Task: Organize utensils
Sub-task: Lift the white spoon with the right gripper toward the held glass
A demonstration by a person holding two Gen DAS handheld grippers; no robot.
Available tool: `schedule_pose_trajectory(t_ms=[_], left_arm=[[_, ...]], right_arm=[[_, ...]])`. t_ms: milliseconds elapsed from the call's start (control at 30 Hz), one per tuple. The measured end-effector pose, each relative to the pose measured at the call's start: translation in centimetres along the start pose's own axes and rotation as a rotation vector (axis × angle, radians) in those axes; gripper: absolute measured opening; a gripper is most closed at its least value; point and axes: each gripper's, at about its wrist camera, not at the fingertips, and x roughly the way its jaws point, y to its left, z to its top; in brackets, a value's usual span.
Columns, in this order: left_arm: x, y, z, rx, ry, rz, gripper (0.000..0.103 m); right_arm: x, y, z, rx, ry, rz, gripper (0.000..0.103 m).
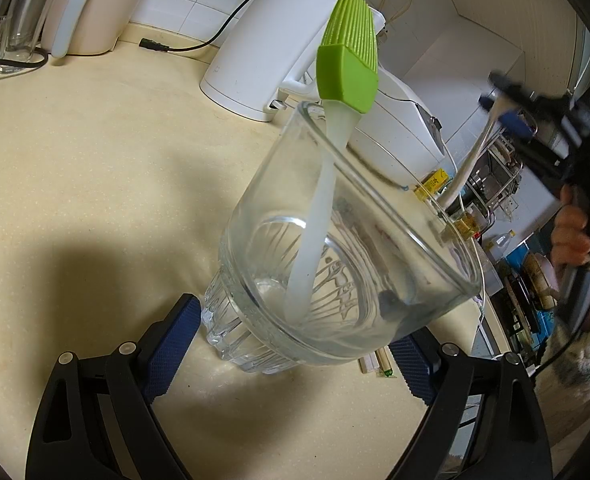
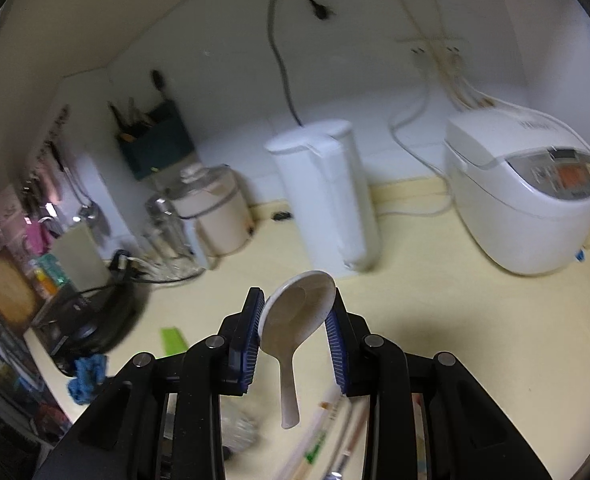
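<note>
A clear glass cup (image 1: 347, 264) stands on the cream counter between the blue pads of my left gripper (image 1: 291, 348), which is shut on its ribbed lower part. A green silicone brush (image 1: 349, 60) leans inside it, head up. At the right of the left wrist view a hand holds my right gripper (image 1: 503, 104) above the cup's far rim, with a white spoon (image 1: 471, 160) hanging from it. In the right wrist view the right gripper (image 2: 297, 312) is shut on the bowl of the spoon (image 2: 295, 316), handle down. Chopsticks (image 2: 323, 436) lie blurred on the counter below.
A white kettle (image 2: 327, 192) and a white rice cooker (image 2: 527, 192) stand at the back wall with cables trailing. Jars and glasses (image 2: 175, 224) crowd the back left. Chopsticks (image 1: 375, 362) lie by the cup's base. The counter edge (image 1: 491, 320) drops off to the right.
</note>
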Motion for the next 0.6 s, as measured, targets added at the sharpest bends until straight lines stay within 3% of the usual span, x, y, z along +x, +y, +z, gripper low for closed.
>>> schedule_pose_trajectory(t_ms=[367, 600], left_arm=[[0.0, 0.0, 0.0, 0.000, 0.000, 0.000, 0.092], [0.0, 0.1, 0.0, 0.000, 0.000, -0.001, 0.092]], right_arm=[[0.4, 6.3, 1.5, -0.084, -0.017, 0.214, 0.031], [2.7, 9.1, -1.2, -0.175, 0.043, 0.231, 0.031]])
